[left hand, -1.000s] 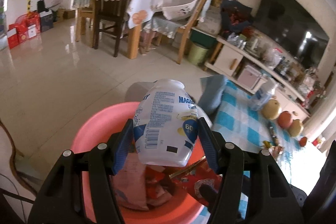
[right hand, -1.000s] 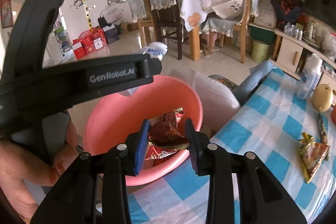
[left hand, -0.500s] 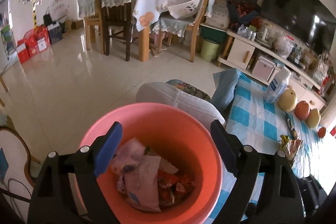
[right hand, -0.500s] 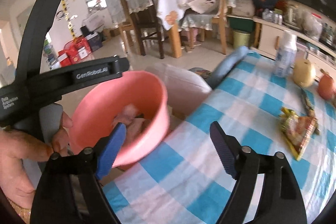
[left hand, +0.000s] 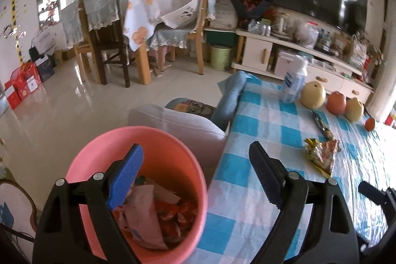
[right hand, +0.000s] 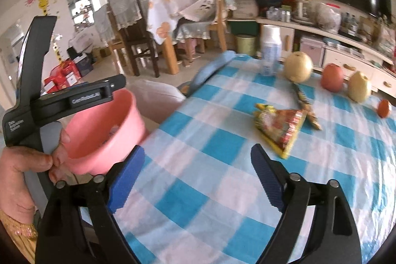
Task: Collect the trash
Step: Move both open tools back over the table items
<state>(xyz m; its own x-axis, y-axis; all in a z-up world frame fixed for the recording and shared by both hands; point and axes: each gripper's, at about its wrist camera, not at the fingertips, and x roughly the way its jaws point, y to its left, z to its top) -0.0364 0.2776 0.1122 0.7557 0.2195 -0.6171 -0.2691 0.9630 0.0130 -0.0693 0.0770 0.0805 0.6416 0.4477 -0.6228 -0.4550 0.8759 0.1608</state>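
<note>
Left gripper (left hand: 195,180) is spread wide with nothing between its fingers; you have it over the pink bin (left hand: 104,147), which sits just off the table's near-left edge and is partly filled with crumpled wrappers (left hand: 158,212). Right gripper (right hand: 196,180) is also released and empty, hovering over the checked tablecloth (right hand: 222,189) near the table's front edge. Your left hand (right hand: 22,180) shows in the right wrist view, holding the other tool's handle beside the bin (right hand: 104,130).

Remaining trash: a yellow-red snack wrapper (right hand: 279,125) lies flat mid-table, ahead of your right gripper and apart from it. A thin dark wrapper (right hand: 303,100) lies just behind it, touching or nearly so; can't tell which.

Along the far edge: a white bottle (right hand: 271,51) upright, two pears (right hand: 297,66), an apple (right hand: 333,77) between them, a small orange fruit (right hand: 383,108).
</note>
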